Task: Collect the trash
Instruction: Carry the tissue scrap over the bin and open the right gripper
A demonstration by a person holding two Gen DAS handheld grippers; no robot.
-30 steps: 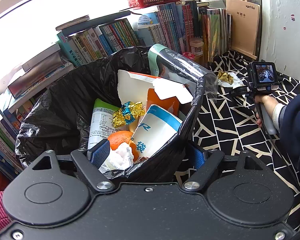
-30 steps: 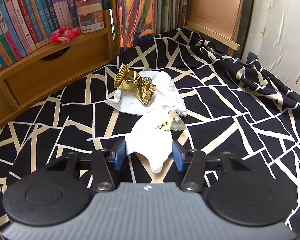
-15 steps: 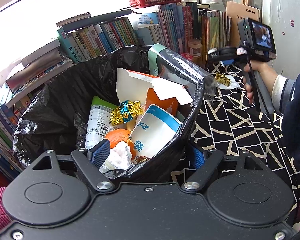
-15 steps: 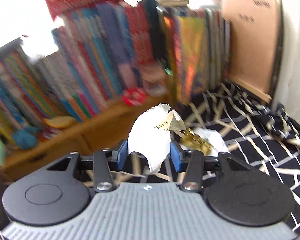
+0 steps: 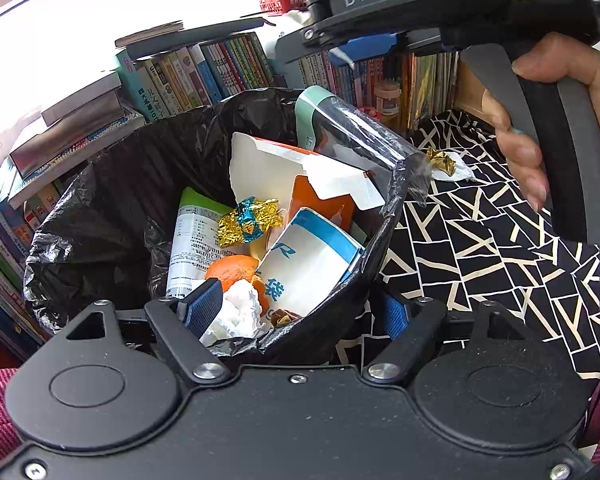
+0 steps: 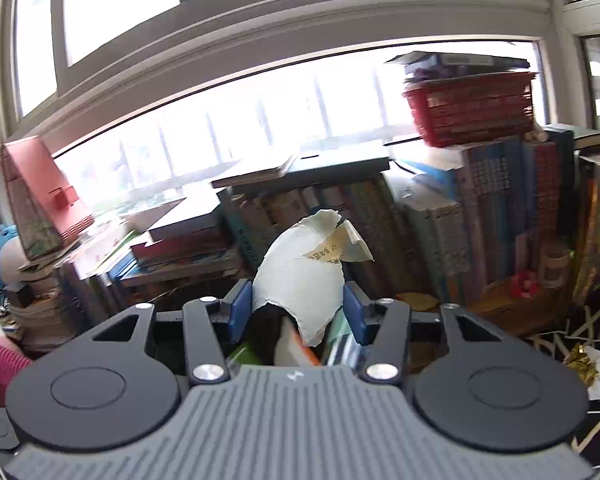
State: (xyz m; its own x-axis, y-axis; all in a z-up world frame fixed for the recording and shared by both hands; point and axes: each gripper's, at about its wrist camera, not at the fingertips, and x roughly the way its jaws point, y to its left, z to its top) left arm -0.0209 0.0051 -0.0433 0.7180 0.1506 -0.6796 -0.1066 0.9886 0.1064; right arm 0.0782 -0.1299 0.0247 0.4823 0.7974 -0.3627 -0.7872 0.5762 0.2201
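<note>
- The right hand-held gripper [image 6: 298, 312] has a torn white paper scrap [image 6: 300, 284] between its blue pads; its jaws are opening, and the scrap looks close to release.
- The step in hand, as I judge it, is dropping that scrap into the black-lined trash bin [image 5: 112, 208], which lies just below and ahead of the right hand-held gripper; a little of the bin's contents shows beneath its fingers.
- To do it well, the scrap should be over the middle of the bin's mouth before the pads part fully, since light paper may drift or cling to a pad.
- The left hand-held gripper [image 5: 300, 308] straddles the bin's near rim, one pad inside and one outside; I cannot tell whether the pads press on it or only stand around it.
- The bin is nearly full: a white carton [image 5: 284, 164] and a clear-wrapped pack [image 5: 352, 132] stand above the rim on the far side, so the free drop zone is to the left, over the bare liner.
- Books [image 5: 220, 68] crowd close behind the bin; open room lies to the right, over the patterned cloth [image 5: 480, 248].
- A gold wrapper on white tissue [image 5: 446, 162] lies on that cloth, beyond the bin, likely next to collect.
</note>
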